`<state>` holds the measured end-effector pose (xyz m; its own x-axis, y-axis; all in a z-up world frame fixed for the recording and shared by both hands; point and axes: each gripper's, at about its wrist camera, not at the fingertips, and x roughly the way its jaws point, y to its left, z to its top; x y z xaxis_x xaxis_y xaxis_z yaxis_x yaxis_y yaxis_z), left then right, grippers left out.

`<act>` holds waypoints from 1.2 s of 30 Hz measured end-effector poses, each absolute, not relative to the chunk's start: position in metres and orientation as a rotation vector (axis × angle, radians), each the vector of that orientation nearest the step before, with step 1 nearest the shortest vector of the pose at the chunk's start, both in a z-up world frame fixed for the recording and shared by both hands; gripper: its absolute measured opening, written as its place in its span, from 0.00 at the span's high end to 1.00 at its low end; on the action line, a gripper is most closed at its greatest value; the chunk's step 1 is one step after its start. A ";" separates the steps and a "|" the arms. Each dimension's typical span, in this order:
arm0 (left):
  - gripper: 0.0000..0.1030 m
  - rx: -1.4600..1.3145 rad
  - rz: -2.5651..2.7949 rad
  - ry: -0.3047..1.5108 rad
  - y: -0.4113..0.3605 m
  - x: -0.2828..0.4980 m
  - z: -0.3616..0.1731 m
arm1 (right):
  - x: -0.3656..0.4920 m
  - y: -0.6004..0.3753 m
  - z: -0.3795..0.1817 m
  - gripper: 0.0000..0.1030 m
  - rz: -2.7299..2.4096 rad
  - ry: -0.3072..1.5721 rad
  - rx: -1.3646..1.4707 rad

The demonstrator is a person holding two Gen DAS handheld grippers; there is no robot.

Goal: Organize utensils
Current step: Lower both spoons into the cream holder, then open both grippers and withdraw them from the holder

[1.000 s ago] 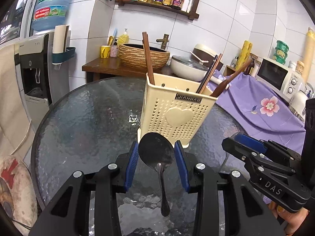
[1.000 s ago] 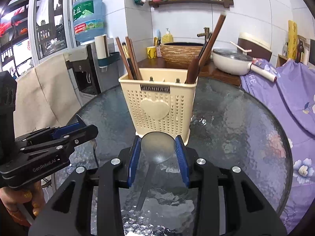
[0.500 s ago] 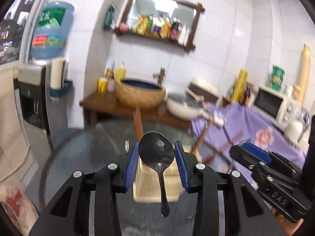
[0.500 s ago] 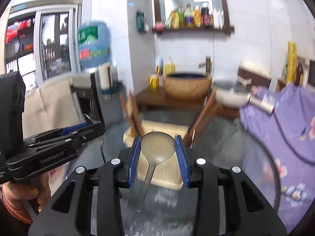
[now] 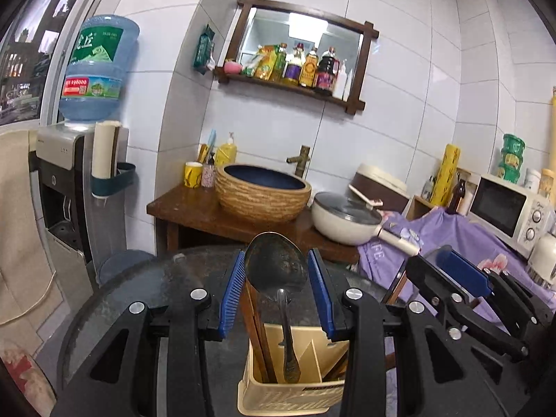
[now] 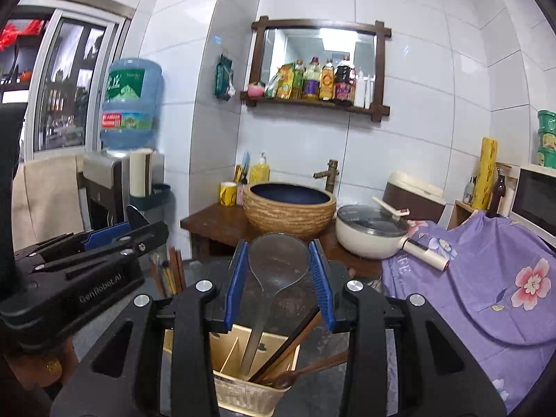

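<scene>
My left gripper (image 5: 276,295) has its blue pads (image 5: 231,293) closed against the bowl of a dark metal spoon (image 5: 278,278), whose handle hangs down into the left compartment of the cream utensil caddy (image 5: 278,396) beside wooden chopsticks (image 5: 255,340). My right gripper (image 6: 279,283) pinches a pale metal spoon (image 6: 276,264) by its bowl the same way, handle reaching into the caddy's compartment next to dark chopsticks (image 6: 288,344) and a wooden spoon (image 6: 305,370). The caddy sits on the glass table (image 5: 139,295).
</scene>
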<state>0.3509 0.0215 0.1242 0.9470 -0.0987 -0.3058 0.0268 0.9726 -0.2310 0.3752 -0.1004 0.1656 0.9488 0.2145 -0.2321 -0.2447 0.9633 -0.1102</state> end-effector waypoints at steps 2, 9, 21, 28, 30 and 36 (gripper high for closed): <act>0.64 -0.231 -0.071 0.342 0.022 0.353 0.113 | 0.378 -0.097 0.152 0.64 0.230 0.230 -0.155; 0.64 -0.223 -0.094 0.412 0.025 0.358 0.084 | 0.386 -0.089 0.112 0.64 0.244 0.291 -0.206; 0.37 -0.208 -0.086 0.361 0.035 0.331 0.088 | 0.375 -0.096 0.093 0.44 0.256 0.282 -0.243; 0.08 -0.212 -0.061 0.276 0.051 0.273 0.105 | 0.319 -0.121 0.126 0.17 0.257 0.136 -0.219; 0.06 -0.195 -0.064 0.268 0.049 0.259 0.105 | 0.300 -0.126 0.130 0.14 0.257 0.112 -0.223; 0.06 -0.142 -0.082 0.287 0.041 0.219 0.083 | 0.256 -0.139 0.111 0.06 0.299 0.145 -0.189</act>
